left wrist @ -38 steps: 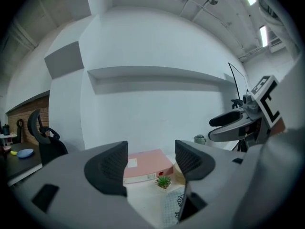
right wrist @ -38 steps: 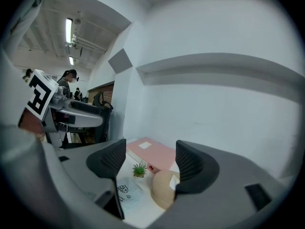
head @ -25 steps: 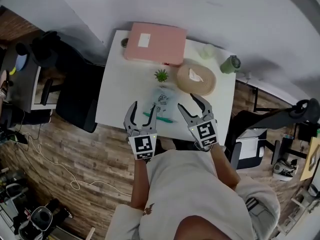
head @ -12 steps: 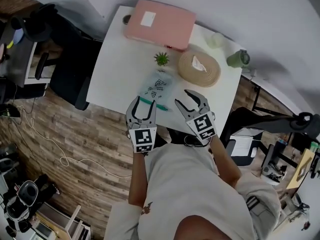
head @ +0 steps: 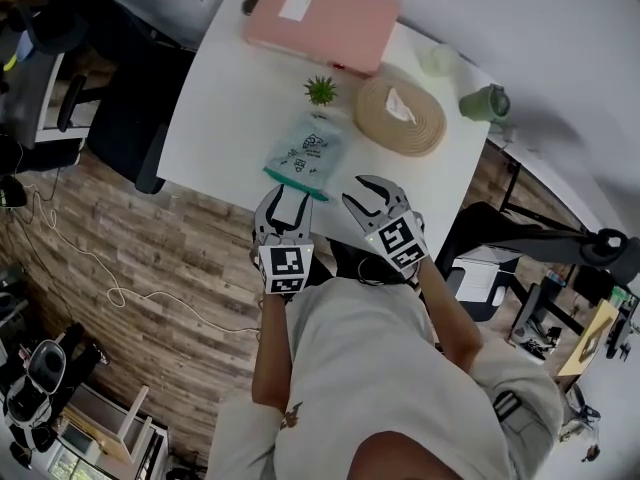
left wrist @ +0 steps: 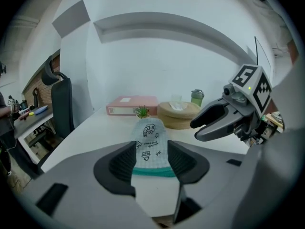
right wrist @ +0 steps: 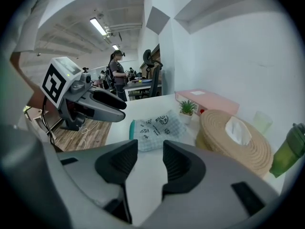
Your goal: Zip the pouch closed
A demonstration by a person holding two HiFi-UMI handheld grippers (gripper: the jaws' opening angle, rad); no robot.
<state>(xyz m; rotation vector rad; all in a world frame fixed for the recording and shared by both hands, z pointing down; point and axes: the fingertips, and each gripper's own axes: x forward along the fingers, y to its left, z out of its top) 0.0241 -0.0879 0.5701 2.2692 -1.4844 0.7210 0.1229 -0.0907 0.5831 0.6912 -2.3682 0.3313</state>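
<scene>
The pouch (head: 305, 152) is pale checked cloth with small black drawings and a teal zipper end. It lies flat on the white table (head: 225, 98), teal end toward the near edge. My left gripper (head: 285, 200) hovers at that teal end, open, its jaws having just been closing. In the left gripper view the pouch (left wrist: 150, 142) shows in the gap between the jaws of my left gripper (left wrist: 151, 154), and neither pad presses on it. My right gripper (head: 360, 193) is open just right of the pouch, its jaws also closing, with nothing between them. The right gripper view shows the pouch (right wrist: 155, 125) ahead and left.
A pink box (head: 320, 18) lies at the table's far side, and a small potted plant (head: 321, 90) stands just behind the pouch. A round woven basket (head: 400, 118) holding a tissue, a clear cup (head: 437, 60) and a green cup (head: 485, 103) stand to the right. A black chair (head: 140, 118) stands left.
Both grippers have come down and forward toward the table's near edge, and their jaws are narrower. The left one now reaches the pouch's teal end.
</scene>
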